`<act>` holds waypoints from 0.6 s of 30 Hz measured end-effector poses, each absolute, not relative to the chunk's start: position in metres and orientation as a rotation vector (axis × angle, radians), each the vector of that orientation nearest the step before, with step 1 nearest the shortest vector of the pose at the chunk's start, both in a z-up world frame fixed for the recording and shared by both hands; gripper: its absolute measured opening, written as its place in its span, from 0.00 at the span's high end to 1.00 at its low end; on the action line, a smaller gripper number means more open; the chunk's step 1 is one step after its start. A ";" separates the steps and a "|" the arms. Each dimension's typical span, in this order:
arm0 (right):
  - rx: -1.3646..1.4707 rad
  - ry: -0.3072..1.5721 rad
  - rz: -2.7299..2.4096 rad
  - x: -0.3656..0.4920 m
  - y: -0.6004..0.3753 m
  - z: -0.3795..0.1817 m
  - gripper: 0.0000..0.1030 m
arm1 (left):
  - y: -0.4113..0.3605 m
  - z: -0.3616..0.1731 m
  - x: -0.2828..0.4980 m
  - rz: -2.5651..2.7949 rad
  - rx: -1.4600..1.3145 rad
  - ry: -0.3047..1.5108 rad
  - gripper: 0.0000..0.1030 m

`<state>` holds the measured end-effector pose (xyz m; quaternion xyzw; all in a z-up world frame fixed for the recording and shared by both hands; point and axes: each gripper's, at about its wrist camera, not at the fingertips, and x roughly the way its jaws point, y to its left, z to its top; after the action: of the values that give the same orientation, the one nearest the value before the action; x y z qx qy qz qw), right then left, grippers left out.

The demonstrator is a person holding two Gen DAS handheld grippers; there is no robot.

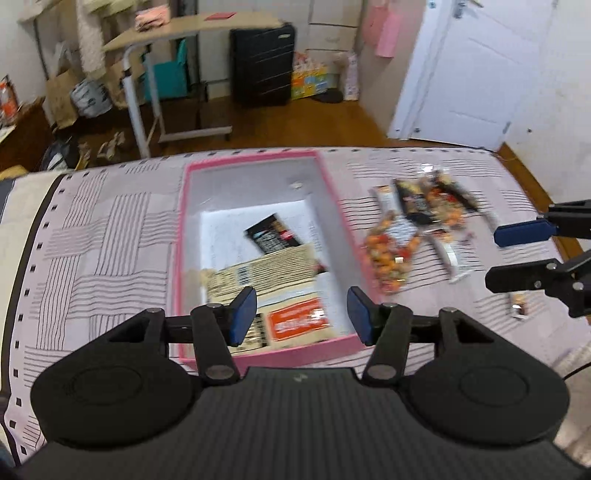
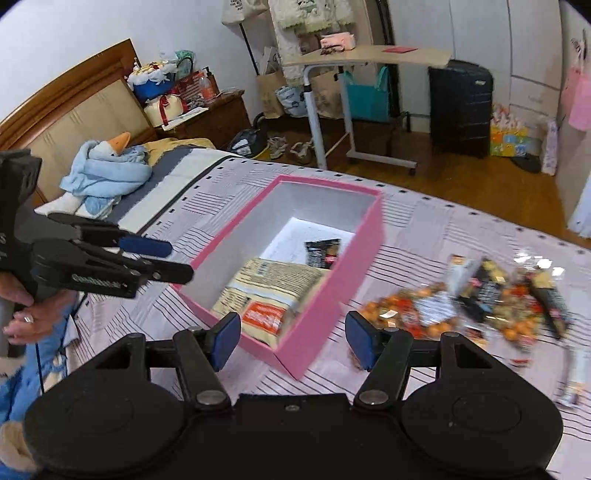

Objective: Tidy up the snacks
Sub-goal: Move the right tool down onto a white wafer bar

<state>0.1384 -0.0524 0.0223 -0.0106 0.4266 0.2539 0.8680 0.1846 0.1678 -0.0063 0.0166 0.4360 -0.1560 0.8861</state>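
A pink box [image 1: 181, 240] [image 2: 351, 258] lies open on the striped bedspread [image 1: 92, 240]. Inside it are a black packet [image 1: 271, 236] [image 2: 323, 253], a beige packet [image 1: 266, 273] [image 2: 273, 280] and an orange-labelled packet [image 1: 299, 323] [image 2: 264, 317]. A pile of loose snacks [image 1: 417, 221] [image 2: 480, 295] lies to the right of the box. My left gripper [image 1: 301, 314] [image 2: 177, 260] hovers open over the box's near end, nothing between its pads. My right gripper [image 2: 293, 339] [image 1: 506, 254] stands open and empty above the box's near right corner, beside the pile.
One small packet [image 1: 519, 308] lies apart near the bed's right side. A blue towel with a goose plush [image 2: 107, 170] sits near the headboard. Beyond the bed's far edge stand a rolling table [image 1: 166, 33] and a black suitcase [image 1: 262, 62]. A hand [image 2: 22, 314] holds the left gripper.
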 end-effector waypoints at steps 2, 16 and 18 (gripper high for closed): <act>-0.023 0.887 0.519 0.127 -0.070 0.031 0.34 | 0.152 0.006 0.175 -0.354 0.050 0.889 0.44; -0.031 0.800 0.399 0.078 -0.184 0.039 0.27 | 0.033 0.025 0.152 -0.469 0.085 0.825 0.40; 0.005 0.788 0.378 0.079 -0.200 0.028 0.26 | 0.018 0.020 0.155 -0.482 0.093 0.832 0.40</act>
<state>0.0793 -0.2001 0.0278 0.0026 0.3816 0.1829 0.9061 0.1551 0.0178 0.0198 0.0446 0.3998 -0.2318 0.8857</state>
